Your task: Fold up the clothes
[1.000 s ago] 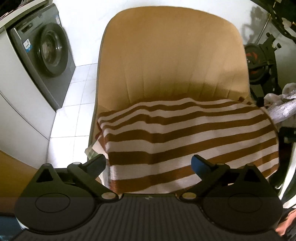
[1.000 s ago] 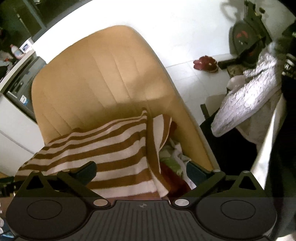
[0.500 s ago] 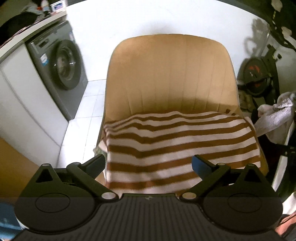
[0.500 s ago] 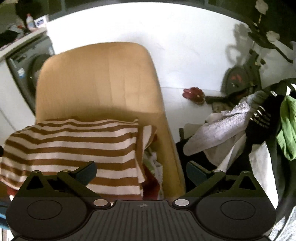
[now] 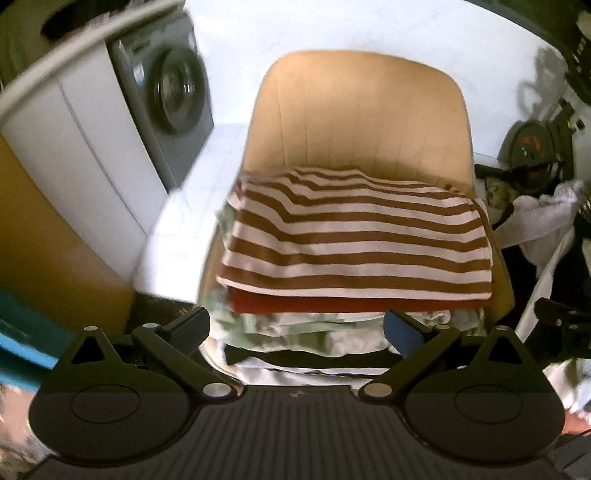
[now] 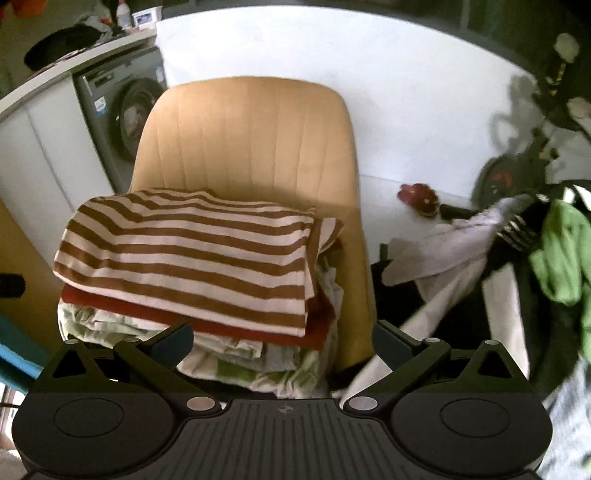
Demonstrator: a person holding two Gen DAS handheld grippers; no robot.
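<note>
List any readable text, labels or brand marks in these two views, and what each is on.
No text is legible in either view.
Washing machine: a small blue-and-white sticker on its front, too small to read.
Bottle and white box on the counter above it: printing too blurred to read.
Dark garment in the pile on the right: white markings, unreadable.
Striped shirt on the chair: no label showing.
</note>
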